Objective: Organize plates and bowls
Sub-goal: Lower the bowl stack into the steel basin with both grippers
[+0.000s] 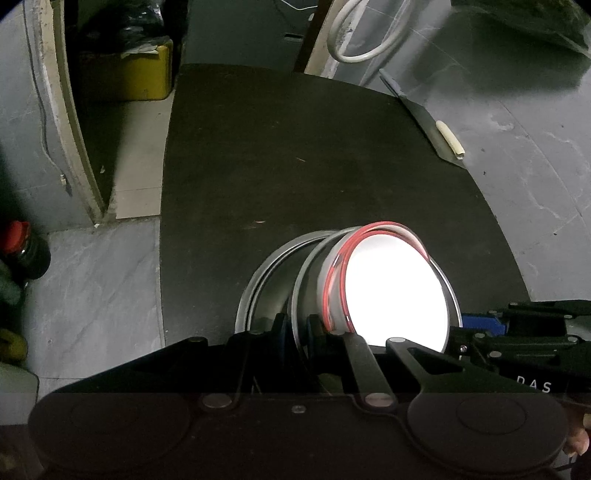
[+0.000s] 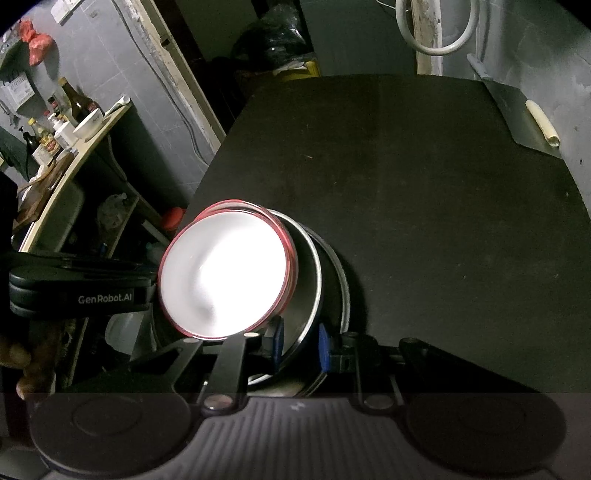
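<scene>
A white bowl (image 1: 395, 291) with red rim lines is seen nested in a metal bowl (image 1: 314, 288), which sits in a wider metal plate (image 1: 258, 273); the stack is tilted and held over the near edge of a black table (image 1: 295, 155), at six o'clock in both views. The inside of the white bowl (image 2: 229, 277) is washed out by glare, so no detail can be made out there.

The left gripper (image 1: 295, 328) is pressed together on the rim of the metal bowl, one blue pad on each side of the wall. The right gripper (image 2: 301, 343) is likewise closed, pinching the rims of the metal bowl (image 2: 310, 280) and the plate (image 2: 341, 280) between its blue pads. Each gripper is also seen from the other's camera, at three o'clock in the left view and nine o'clock in the right.

On the table (image 2: 406, 184), at two o'clock, a cleaver (image 1: 432, 129) is laid with a pale strip (image 1: 450, 138) on its blade. A white hose loop (image 1: 365, 33) is seen against the grey wall at twelve to one o'clock. A yellow box (image 1: 129, 74) is partly hidden in a dark doorway at eleven o'clock. In the right view, a shelf (image 2: 74, 158) with bottles is found at ten o'clock, dim and hard to read. The floor is grey tile.
</scene>
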A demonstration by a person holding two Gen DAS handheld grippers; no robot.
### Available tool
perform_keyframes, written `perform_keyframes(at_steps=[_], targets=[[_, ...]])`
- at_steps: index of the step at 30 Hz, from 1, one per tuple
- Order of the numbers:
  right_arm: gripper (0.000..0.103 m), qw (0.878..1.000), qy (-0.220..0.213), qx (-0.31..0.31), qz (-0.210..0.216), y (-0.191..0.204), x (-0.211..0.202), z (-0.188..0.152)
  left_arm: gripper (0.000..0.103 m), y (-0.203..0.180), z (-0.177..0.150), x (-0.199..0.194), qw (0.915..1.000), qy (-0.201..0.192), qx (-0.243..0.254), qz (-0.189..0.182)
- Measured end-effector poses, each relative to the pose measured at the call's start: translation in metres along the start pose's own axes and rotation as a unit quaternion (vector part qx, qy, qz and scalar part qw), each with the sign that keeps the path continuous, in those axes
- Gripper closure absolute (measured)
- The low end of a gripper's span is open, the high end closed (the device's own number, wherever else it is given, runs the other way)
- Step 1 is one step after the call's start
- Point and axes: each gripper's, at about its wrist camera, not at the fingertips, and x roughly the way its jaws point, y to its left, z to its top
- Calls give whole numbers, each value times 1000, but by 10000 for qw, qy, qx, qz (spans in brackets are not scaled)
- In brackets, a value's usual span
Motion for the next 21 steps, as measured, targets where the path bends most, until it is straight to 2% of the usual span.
perform_keyframes(at_steps=[21], targets=[[79,9999,-34,96,71,-4,0,-1,94,-1,-1,-1,10000,19,-67,62]])
